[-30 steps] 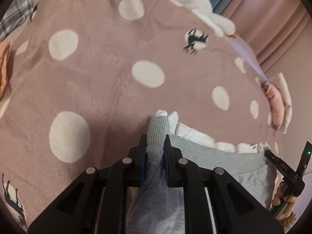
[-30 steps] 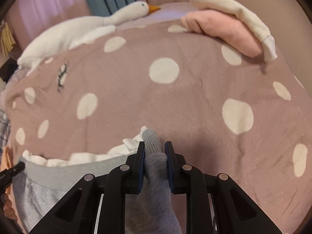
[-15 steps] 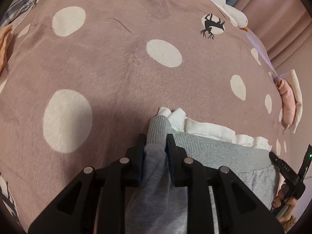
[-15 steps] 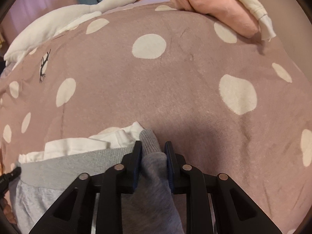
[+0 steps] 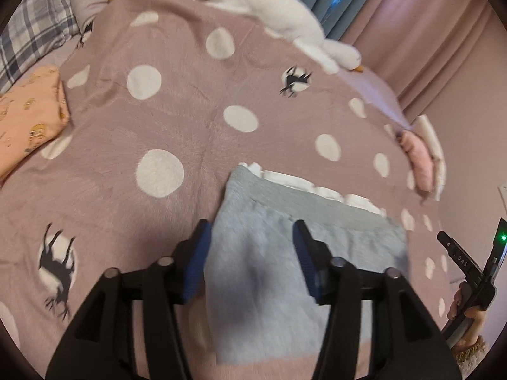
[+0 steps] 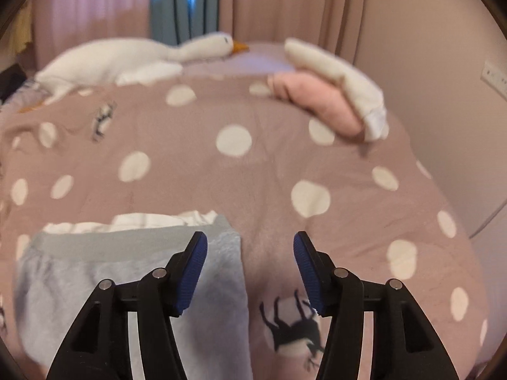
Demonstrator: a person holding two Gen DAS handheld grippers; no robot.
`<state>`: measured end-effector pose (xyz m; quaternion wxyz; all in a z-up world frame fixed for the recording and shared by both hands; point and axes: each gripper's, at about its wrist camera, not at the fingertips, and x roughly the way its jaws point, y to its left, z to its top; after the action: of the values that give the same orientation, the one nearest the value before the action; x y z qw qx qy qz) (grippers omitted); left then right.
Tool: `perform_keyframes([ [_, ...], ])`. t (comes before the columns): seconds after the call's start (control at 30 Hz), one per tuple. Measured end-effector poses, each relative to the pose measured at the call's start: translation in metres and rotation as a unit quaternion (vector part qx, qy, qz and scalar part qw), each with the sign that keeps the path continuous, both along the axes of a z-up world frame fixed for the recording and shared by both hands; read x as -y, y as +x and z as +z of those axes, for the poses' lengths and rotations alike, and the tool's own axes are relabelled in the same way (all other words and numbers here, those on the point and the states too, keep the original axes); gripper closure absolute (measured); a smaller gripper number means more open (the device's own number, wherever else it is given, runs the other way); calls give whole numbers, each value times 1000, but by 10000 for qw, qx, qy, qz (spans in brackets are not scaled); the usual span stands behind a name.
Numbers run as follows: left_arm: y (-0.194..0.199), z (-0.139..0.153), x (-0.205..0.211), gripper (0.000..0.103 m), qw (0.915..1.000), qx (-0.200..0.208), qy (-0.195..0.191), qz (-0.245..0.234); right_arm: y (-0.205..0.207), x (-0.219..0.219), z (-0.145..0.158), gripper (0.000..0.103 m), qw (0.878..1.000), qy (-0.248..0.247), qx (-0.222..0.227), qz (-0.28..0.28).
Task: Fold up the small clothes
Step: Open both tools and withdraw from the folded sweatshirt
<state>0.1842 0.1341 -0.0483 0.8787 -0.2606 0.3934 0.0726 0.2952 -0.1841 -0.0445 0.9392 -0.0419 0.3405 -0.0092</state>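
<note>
A: While both jaws have just been opening, what's the pose of the left gripper (image 5: 252,243)?
B: Angled down toward the bed, black arms spread about halfway, blue pads apart. The grey fleece garment with a ribbed waistband (image 5: 294,253) lies flat under and between them, but the pads don't press it. Released.

A: Right gripper (image 6: 250,253)?
B: Same downward tilt, jaws about half open, holding nothing. Its left pad hangs over the grey garment's right edge; the right pad is over the bare mauve blanket with white polka dots (image 6: 285,158). In the left wrist view its black frame shows at the far right with a green light, a person's hand (image 5: 465,307) gripping it.

A: Where's the garment?
B: On the blanket, near edge of the bed, waistband toward the far side. A white frilled piece (image 6: 152,221) peeks out beyond the waistband, touching it.

A: Counts?
B: Two grippers. One grey garment, one white frilled piece. One long white plush goose with an orange beak (image 6: 133,60) at the far edge. One pink folded cloth (image 6: 317,104) with one cream folded cloth (image 6: 342,72) lying on it, far right. One folded orange printed cloth (image 5: 28,114) at left, well apart. One plaid pillow (image 5: 28,34) top left. Black deer prints on the blanket: three in the left view. Frames are blurry.
</note>
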Motion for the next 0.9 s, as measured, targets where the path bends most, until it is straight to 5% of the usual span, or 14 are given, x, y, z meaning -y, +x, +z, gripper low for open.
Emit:
perform_keyframes([
  [0.13, -34, 21, 11, 27, 9998, 209, -2, -29, -44, -1, 27, 42, 9993, -95, 368, 47],
  [0.2, -52, 30, 17, 15, 9992, 388, -43, -68, -67, 0, 41, 25, 9985, -20, 531, 143],
  [0.43, -96, 24, 27, 5, 9985, 483, -244, -58, -119, 10, 50, 19, 9957, 400, 801, 238],
  [0.53, -105, 1, 26, 4, 9989, 276, -387, 50, -130, 20, 35, 6, 9946, 738, 706, 163],
  [0.77, -107, -55, 26, 4, 9953, -173, -929, 223, -135, 49, -35, 5, 9751, 2212, -138, 106],
  [0.9, -95, -74, 31, 5, 9932, -202, -1134, 154, -131, 49, -69, 5, 9715, 2325, -461, -10],
])
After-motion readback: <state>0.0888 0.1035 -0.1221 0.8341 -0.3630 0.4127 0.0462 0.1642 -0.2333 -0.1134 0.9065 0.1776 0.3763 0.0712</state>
